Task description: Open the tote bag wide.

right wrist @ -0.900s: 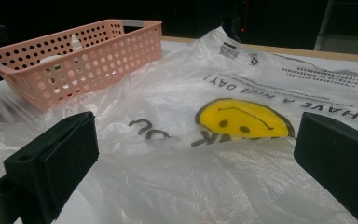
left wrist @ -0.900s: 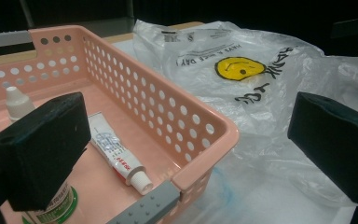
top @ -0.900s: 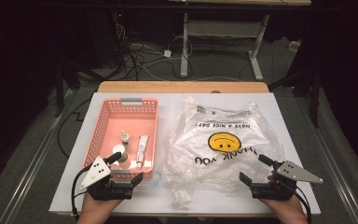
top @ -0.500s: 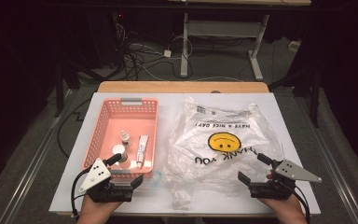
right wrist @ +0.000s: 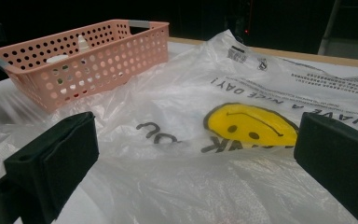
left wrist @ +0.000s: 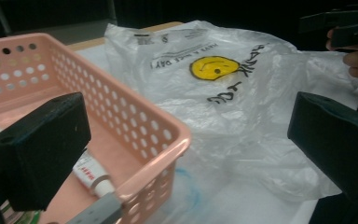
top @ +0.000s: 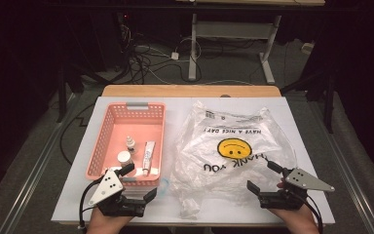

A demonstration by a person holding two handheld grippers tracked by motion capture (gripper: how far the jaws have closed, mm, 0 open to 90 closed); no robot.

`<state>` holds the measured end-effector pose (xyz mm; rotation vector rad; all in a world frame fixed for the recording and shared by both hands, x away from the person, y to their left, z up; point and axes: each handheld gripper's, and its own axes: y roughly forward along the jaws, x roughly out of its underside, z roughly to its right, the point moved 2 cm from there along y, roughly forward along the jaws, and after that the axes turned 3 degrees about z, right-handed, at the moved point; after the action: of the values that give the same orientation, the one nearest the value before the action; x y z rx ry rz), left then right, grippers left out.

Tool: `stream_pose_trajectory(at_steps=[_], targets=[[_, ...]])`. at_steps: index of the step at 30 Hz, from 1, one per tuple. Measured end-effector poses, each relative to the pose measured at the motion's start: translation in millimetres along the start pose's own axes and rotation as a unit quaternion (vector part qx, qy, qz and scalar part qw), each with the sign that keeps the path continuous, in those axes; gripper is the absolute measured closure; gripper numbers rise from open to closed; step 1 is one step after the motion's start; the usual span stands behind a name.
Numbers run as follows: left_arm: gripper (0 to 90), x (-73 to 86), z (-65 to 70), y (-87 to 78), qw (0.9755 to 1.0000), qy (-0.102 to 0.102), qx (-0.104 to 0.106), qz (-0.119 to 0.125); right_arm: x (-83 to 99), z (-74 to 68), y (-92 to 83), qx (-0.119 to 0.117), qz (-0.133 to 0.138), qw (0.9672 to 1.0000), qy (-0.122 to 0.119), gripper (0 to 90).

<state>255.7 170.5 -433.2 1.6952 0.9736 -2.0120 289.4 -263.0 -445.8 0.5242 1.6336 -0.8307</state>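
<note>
Nothing is packed or gripped yet, so the work looks to be at its very start. A pink basket (top: pixel 129 141) sits on the left half of the white table (top: pixel 78 161), and inside it lie a small dropper bottle (top: pixel 130 144), a round white jar (top: pixel 123 157) and a tube (top: pixel 148 155), all loose on the basket floor toward its near end. Just right of the basket a clear plastic bag (top: pixel 233 151) with a yellow smiley face lies flat and crumpled, its print facing the far side and its knotted or bunched near edge close to the table's near rim. The left gripper (top: pixel 131 183) hovers at the near end of the basket, jaws spread wide with nothing between them; in the left gripper view its pads straddle the basket's near right corner without touching it. The right gripper (top: pixel 263 175) sits at the near right edge of the bag, jaws likewise released and empty, pointing along the film toward the smiley. Judging from this layout, moving the three items between basket and bag remains entirely ahead, and the bag probably needs opening first.
</note>
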Motion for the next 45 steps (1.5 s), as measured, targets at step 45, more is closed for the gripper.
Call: stream_pose_trajectory(at_steps=[45], targets=[[34.3, 14.8, 67.8, 124.7, 0.967, 0.048, 0.152, -0.199, 27.9, 15.9, -66.9, 0.103, -0.045, 0.9932, 0.029, 3.8]])
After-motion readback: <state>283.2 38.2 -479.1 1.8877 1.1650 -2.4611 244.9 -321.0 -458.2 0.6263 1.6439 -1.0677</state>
